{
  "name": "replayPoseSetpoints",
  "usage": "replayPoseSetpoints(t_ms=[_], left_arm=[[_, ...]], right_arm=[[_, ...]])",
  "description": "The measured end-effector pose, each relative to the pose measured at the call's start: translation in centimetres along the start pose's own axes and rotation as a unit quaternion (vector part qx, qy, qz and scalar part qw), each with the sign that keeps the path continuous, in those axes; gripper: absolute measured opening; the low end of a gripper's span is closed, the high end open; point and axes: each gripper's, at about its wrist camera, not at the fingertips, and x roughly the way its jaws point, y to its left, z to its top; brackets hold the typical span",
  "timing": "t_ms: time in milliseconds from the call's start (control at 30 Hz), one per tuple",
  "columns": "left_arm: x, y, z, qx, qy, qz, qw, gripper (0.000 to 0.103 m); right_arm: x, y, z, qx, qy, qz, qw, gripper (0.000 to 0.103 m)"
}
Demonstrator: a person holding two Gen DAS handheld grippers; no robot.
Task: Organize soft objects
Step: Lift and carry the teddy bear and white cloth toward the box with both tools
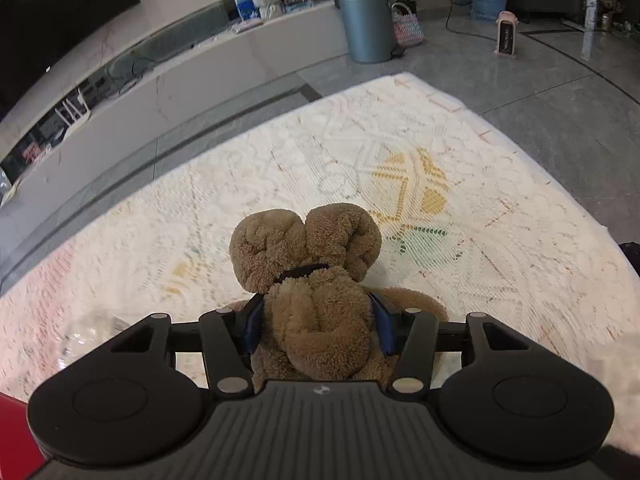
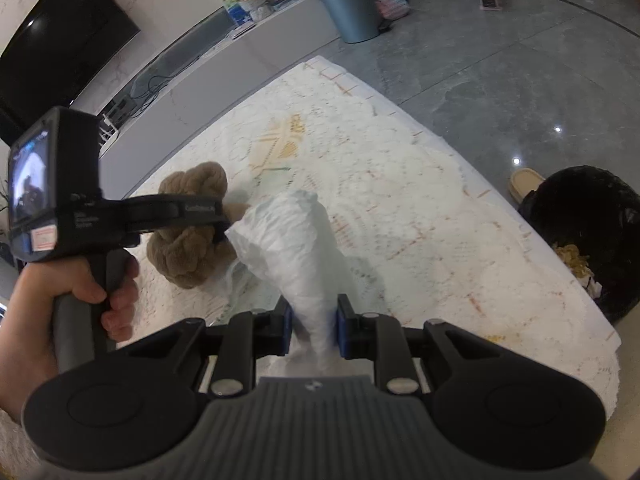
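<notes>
A brown plush toy (image 1: 316,276) lies on the white lace cloth (image 1: 460,264), its knotted limbs pointing away from me. My left gripper (image 1: 318,320) is shut on its body, with a blue pad pressing on each side. The right wrist view shows the same toy (image 2: 188,256) left of centre, with the left gripper (image 2: 220,230) across it and a hand (image 2: 92,288) on its grip. My right gripper (image 2: 314,328) is shut on a crumpled white plastic bag (image 2: 288,236), which rises from the pads and hangs open just right of the toy.
The cloth (image 2: 420,208) covers a low table with grey tiled floor around it. A black waste bin (image 2: 588,220) with scraps and a beige slipper (image 2: 526,182) stand off the table's right side. Farther back are a blue-grey bin (image 1: 366,20), a TV cabinet (image 1: 180,76) and a pink heater (image 1: 506,34).
</notes>
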Motion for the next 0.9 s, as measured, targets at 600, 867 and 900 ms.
replayPoseSetpoints(t_ms=[600,867,900], left_arm=[[-21.7,15.0,-4.3,-0.044,-0.184,-0.011,0.9818,0.061],[-31.1,27.4,-10.5,-0.151,-0.258,0.005,0.9542,0.061],[-32.0,28.3,-11.2,-0.155,-0.269,0.009,0.9506,0.061]], right_arm=[[-3.1,6.9,-0.4,-0.054,-0.03,0.092,0.994,0.019],[-11.2,16.3,-0.4,-0.09,-0.083,0.207,0.971,0.019],[-12.2,18.0,-0.5,-0.099,-0.086,0.215,0.968,0.019]])
